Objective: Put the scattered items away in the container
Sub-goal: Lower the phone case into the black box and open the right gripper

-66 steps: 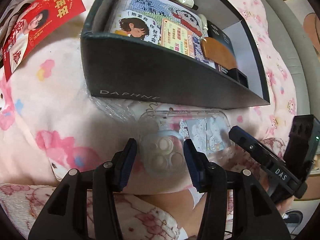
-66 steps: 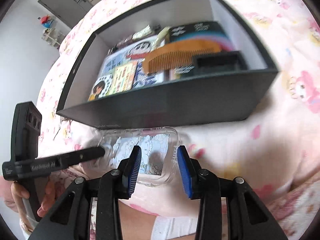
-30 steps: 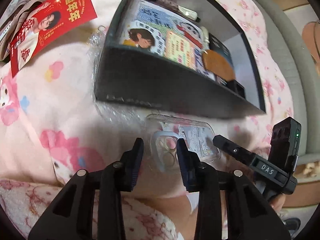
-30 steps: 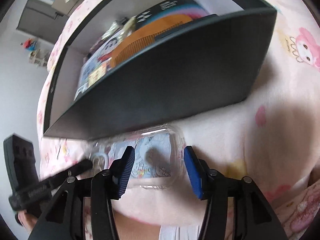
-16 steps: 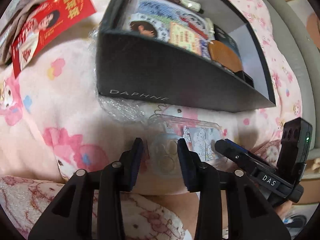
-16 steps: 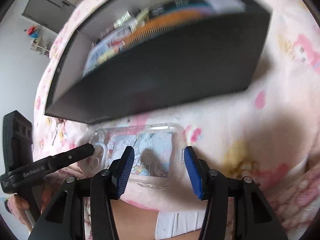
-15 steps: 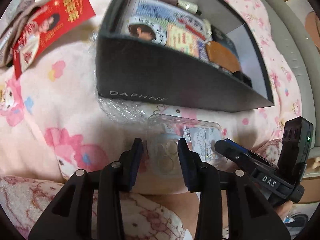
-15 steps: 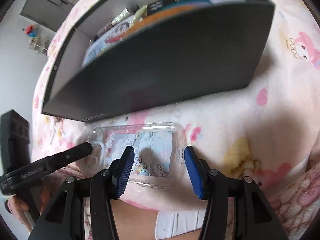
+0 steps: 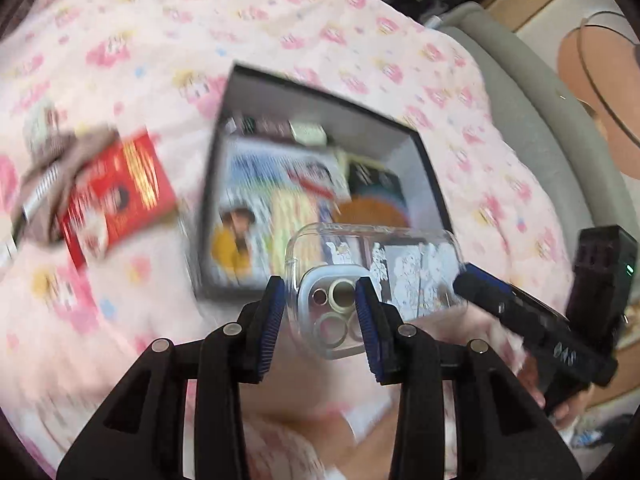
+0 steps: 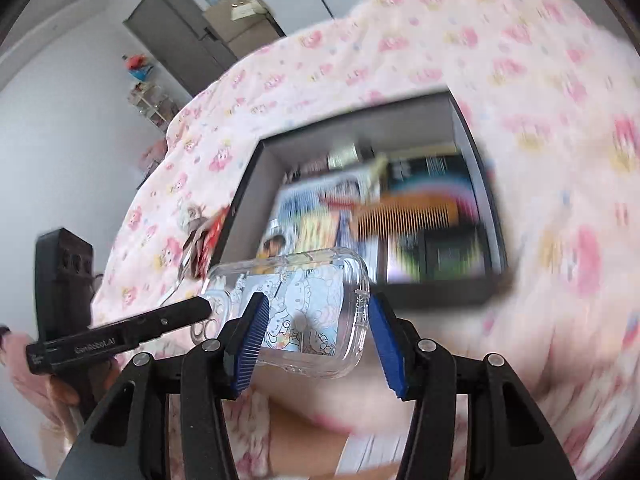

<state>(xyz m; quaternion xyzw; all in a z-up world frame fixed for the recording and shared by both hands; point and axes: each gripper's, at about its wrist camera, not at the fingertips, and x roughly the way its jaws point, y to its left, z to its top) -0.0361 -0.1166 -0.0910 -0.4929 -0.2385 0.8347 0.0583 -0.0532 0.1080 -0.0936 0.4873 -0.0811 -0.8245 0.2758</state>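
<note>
The clear phone case point(image 9: 372, 276) is pinched at each end by the left gripper point(image 9: 320, 312) and right gripper point(image 10: 316, 332), above the box's point(image 9: 320, 96) near wall. It should be kept level, moved farther over, then let go.

Box point(image 9: 424, 148) contents motion-blurred; red packet point(image 9: 120, 196) blurred.

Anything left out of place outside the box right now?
Yes. A red packet lies askew on the blanket left of the black box, partly under a crumpled brownish item. The clear phone case hangs between both grippers, not boxed.
</note>
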